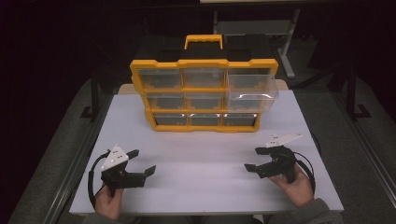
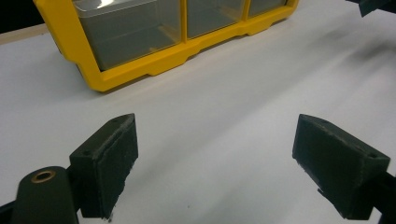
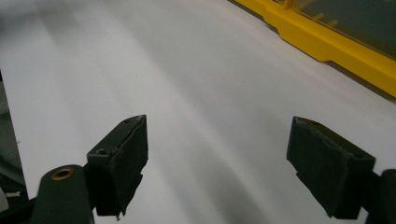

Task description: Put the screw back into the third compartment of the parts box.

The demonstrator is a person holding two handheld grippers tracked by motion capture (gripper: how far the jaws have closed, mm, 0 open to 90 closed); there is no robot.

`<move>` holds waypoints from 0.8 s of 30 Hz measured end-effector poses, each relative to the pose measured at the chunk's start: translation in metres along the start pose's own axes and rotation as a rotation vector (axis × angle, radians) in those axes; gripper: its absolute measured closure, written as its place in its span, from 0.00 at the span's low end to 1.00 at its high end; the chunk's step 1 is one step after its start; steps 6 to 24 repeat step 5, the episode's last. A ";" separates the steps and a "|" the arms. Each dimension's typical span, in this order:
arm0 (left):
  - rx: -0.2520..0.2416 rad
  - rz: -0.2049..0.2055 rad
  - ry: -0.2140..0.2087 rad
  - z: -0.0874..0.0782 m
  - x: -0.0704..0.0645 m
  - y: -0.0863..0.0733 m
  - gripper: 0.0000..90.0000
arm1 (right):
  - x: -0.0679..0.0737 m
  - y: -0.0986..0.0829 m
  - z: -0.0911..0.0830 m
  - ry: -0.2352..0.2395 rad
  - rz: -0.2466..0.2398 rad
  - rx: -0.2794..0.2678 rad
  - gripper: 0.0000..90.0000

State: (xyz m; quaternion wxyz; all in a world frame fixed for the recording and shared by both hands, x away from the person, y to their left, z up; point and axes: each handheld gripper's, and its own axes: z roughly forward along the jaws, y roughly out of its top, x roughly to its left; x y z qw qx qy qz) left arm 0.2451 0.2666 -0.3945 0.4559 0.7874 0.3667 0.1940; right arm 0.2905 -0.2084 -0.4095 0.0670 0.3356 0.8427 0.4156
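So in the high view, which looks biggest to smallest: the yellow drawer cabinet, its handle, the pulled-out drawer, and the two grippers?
1. Yellow drawer cabinet, by far.
2. Pulled-out drawer at its upper right.
3. Left gripper and right gripper: alike, no ranking; being nearer the camera may enlarge them.
4. Handle on top.

No text, label, brand, number or sign can be read in any of the pictures. No lettering is seen on the yellow drawer cabinet (image 1: 204, 91), on its clear drawers or on its handle. No marking is carried by the white table (image 1: 205, 163), and none is made out on the left gripper (image 1: 141, 162) or the right gripper (image 1: 253, 158).
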 end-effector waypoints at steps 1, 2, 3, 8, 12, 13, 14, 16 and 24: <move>-0.001 0.002 0.001 0.000 0.000 0.000 0.16 | 0.000 0.000 0.000 0.003 0.001 -0.002 0.21; -0.002 0.000 0.001 0.000 0.000 0.000 0.16 | 0.000 0.000 0.000 0.007 0.000 -0.004 0.21; -0.003 0.000 0.000 0.000 0.000 0.001 0.16 | 0.001 -0.001 -0.001 0.007 -0.002 -0.007 0.20; 0.007 0.016 -0.001 0.000 0.001 0.001 0.16 | 0.001 -0.001 -0.001 0.006 -0.002 -0.009 0.19; 0.007 0.016 -0.001 0.000 0.001 0.001 0.16 | 0.001 -0.001 -0.001 0.006 -0.002 -0.009 0.19; 0.007 0.016 -0.001 0.000 0.001 0.001 0.16 | 0.001 -0.001 -0.001 0.006 -0.002 -0.009 0.19; 0.007 0.016 -0.001 0.000 0.001 0.001 0.16 | 0.001 -0.001 -0.001 0.006 -0.002 -0.009 0.19; 0.007 0.016 -0.001 0.000 0.001 0.001 0.16 | 0.001 -0.001 -0.001 0.006 -0.002 -0.009 0.19; 0.007 0.016 -0.001 0.000 0.001 0.001 0.16 | 0.001 -0.001 -0.001 0.006 -0.002 -0.009 0.19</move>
